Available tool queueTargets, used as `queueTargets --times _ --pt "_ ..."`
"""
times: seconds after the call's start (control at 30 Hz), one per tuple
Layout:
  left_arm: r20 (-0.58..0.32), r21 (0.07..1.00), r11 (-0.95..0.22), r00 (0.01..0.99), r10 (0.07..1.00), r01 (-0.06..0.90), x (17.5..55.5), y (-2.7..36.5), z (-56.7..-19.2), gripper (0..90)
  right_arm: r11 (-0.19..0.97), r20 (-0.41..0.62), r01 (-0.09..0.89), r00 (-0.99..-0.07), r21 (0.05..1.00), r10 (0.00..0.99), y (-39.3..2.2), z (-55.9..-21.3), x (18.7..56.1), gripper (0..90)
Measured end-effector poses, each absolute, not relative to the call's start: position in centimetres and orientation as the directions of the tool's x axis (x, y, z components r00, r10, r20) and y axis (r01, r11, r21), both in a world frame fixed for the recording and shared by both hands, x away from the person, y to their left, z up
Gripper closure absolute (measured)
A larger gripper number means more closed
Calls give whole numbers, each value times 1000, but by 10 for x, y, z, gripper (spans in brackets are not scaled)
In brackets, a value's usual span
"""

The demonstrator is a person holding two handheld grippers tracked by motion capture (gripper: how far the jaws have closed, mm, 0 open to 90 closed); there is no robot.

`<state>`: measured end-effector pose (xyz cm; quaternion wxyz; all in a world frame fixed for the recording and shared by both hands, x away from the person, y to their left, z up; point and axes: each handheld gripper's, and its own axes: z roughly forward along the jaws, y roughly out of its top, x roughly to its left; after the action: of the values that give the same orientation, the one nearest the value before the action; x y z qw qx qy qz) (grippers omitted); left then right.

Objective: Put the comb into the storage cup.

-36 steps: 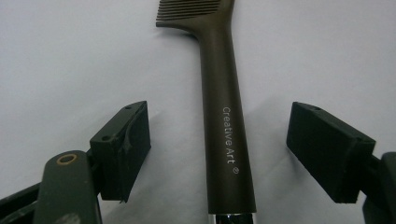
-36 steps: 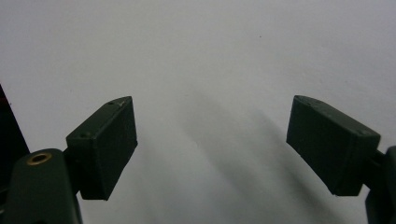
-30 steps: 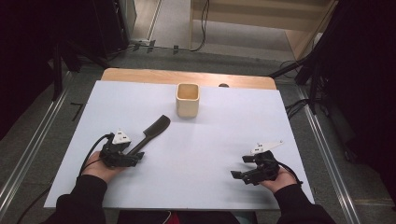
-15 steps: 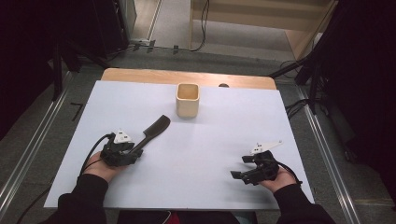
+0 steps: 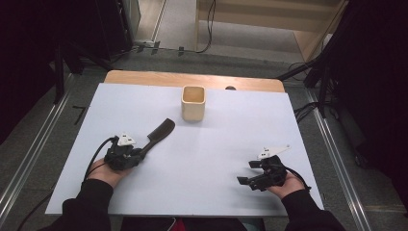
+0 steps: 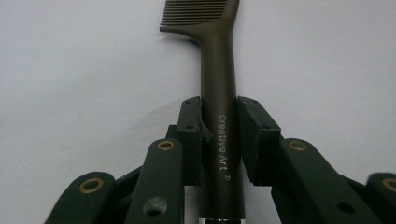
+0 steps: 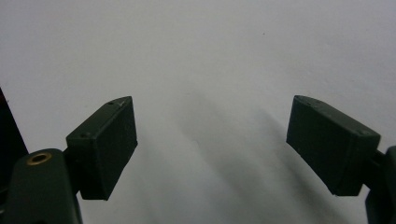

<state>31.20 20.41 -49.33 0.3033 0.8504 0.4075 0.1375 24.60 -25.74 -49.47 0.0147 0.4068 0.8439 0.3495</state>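
A dark brown comb lies on the white table sheet, teeth pointing away to the upper right. My left gripper sits at the comb's near end. In the left gripper view the comb's handle runs between the two pads, which touch it on both sides. The jaws have just been closing onto it, so my left gripper is shut on the handle. At the right front my right gripper rests on the sheet. Its jaws stand wide apart, and the right gripper has only bare sheet between them.
A small wooden square cup stands upright at the back middle of the sheet. A strip of wooden tabletop runs along the far edge. Metal rails flank the table on both sides.
The left gripper's jaws have drawn in around the comb's handle. Both hands, the comb and the cup stay where they were.
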Motion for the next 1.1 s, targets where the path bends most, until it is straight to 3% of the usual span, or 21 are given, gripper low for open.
queueTargets --times 0.4,1.1 --pt "-37 622 -464 616 787 631 314 205 -492 730 422 260 677 -667 603 699 -257 -494 246 146" --pt "-199 631 -346 576 793 695 318 214 -479 731 419 257 673 -667 609 699 -259 -494 246 145"
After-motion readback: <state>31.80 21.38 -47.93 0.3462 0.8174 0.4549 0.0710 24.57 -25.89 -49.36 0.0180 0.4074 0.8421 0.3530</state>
